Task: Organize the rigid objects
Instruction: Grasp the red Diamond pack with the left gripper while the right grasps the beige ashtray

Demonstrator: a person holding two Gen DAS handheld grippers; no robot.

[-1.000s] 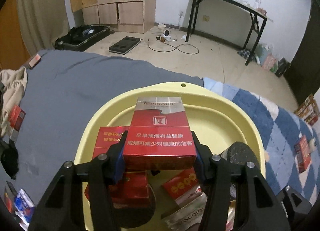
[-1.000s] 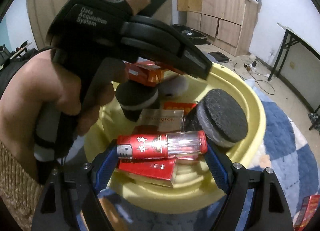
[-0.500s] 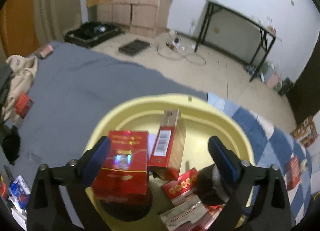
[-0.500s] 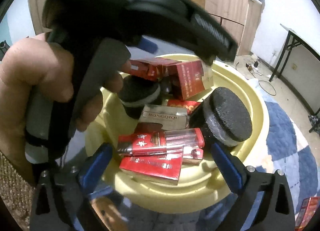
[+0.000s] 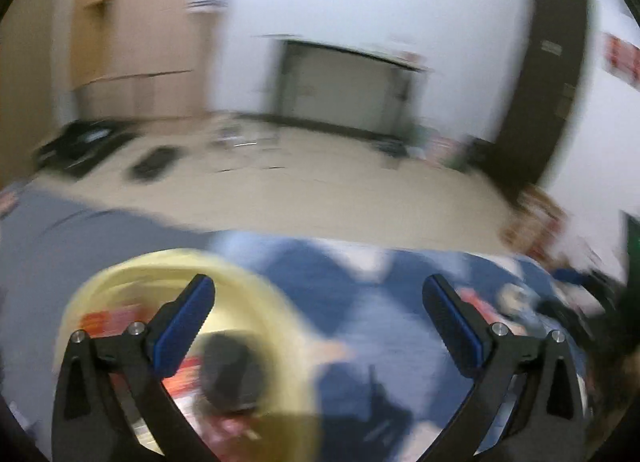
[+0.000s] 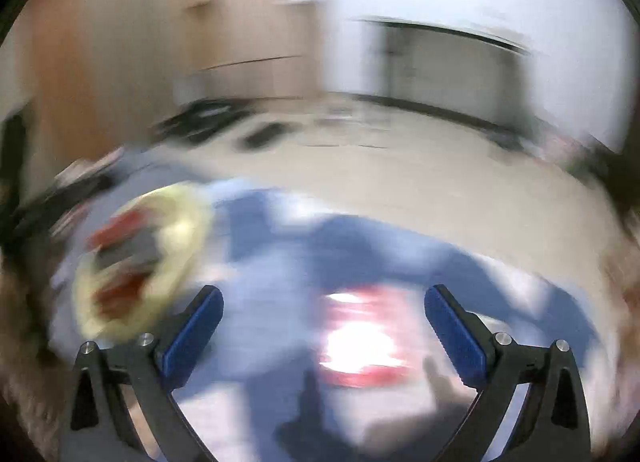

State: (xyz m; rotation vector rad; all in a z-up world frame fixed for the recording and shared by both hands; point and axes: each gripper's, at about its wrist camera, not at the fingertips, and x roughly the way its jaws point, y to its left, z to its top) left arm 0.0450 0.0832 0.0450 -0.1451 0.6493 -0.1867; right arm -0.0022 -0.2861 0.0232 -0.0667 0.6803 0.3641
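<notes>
Your left tongs [image 5: 318,290] are spread wide with nothing between the blue pads [image 5: 182,328]; your right tongs [image 6: 323,300] are likewise spread and hold nothing. Both views are heavily motion-blurred.

Left wrist view: yellow basin [image 5: 280,302] sits low and left, partly behind your left finger. Inside it you can make out red boxes [image 5: 100,318] and a dark round object [image 5: 232,370]; details unreadable. To its right lies a blue-and-white patterned rug [image 5: 360,302], with grey bedding [image 5: 80,238] to the left.

Right wrist view: the basin [image 6: 184,230] is at left, well apart from your tongs, holding red and grey shapes. A red-and-white pack [image 6: 360,338] lies on the rug [image 6: 280,262] between your fingers, glare washing out its face; whether it touches either pad you cannot tell.
</notes>
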